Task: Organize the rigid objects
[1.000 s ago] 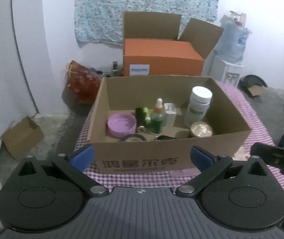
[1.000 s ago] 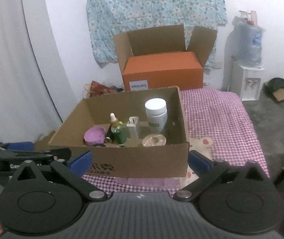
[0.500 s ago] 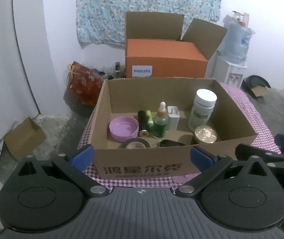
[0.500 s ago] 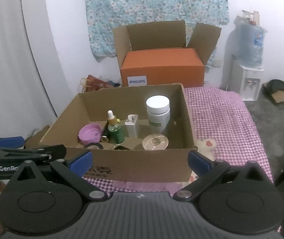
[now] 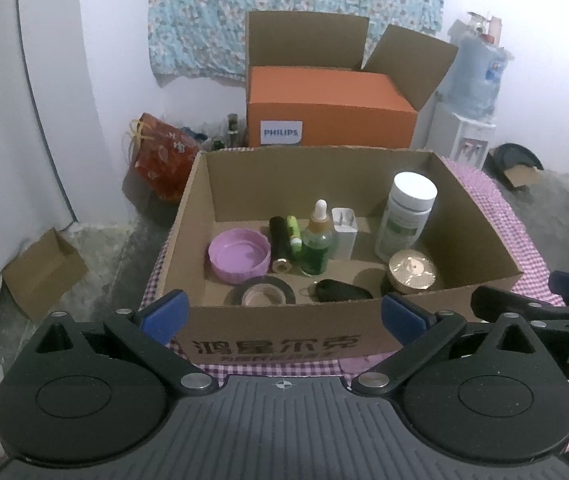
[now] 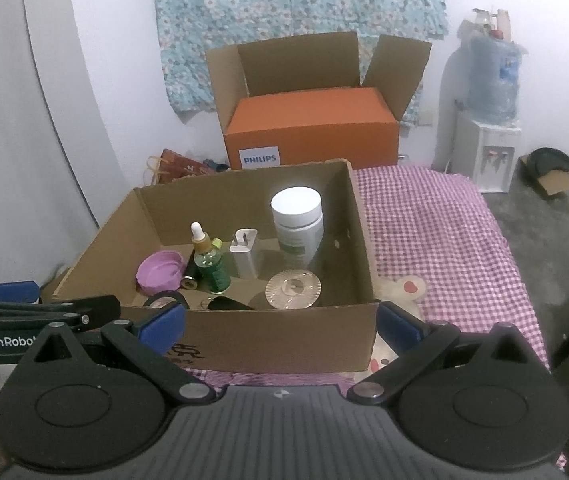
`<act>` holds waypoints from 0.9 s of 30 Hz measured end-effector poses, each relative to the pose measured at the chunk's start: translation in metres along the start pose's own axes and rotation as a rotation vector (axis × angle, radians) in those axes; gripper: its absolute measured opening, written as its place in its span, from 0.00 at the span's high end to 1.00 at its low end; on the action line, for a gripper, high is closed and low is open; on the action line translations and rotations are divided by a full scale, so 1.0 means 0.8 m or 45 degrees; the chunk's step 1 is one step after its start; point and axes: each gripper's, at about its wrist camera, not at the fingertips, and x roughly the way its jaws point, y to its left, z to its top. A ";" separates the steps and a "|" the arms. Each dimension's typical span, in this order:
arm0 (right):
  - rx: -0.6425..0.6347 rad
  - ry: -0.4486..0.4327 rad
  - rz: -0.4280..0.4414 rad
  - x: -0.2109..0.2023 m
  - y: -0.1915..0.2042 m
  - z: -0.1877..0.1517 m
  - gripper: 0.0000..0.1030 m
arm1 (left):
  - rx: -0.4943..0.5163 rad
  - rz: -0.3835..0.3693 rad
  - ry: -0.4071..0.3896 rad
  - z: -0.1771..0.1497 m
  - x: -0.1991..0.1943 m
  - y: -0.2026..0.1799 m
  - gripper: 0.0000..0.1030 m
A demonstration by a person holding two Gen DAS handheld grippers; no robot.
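An open cardboard box (image 5: pixel 276 344) (image 6: pixel 284 340) stands on the checked cloth right in front of both grippers. Inside it are a pink lid (image 5: pixel 239 255), a black tube (image 5: pixel 279 240), a green dropper bottle (image 5: pixel 316 246) (image 6: pixel 210 262), a white charger (image 5: pixel 344 231) (image 6: pixel 244 254), a tall white jar (image 5: pixel 406 214) (image 6: pixel 298 226), a gold round lid (image 5: pixel 411 272) (image 6: pixel 293 288), a tape roll (image 5: pixel 260 296) and a black oval item (image 5: pixel 338 291). My left gripper (image 5: pixel 284 314) is open and empty before the box's front wall. My right gripper (image 6: pixel 280 324) is open and empty too.
An orange Philips box (image 5: pixel 330 120) (image 6: pixel 312 130) sits inside a bigger open carton behind. A red bag (image 5: pixel 160 160) and a small carton (image 5: pixel 40 272) lie on the floor at the left. A water dispenser (image 6: pixel 488 132) stands at the right. Checked cloth (image 6: pixel 436 240) stretches right of the box.
Both grippers have risen and tipped a little, so the box's inside shows more fully. The jaws stay open and nothing in the box has moved.
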 end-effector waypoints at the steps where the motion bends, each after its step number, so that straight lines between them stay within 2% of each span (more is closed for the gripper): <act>1: 0.002 0.002 0.002 0.001 -0.001 0.000 0.00 | 0.000 -0.001 0.003 0.000 0.001 -0.001 0.00; 27: -0.002 0.006 -0.002 0.004 0.000 0.000 0.00 | -0.003 -0.004 0.014 0.001 0.005 0.000 0.00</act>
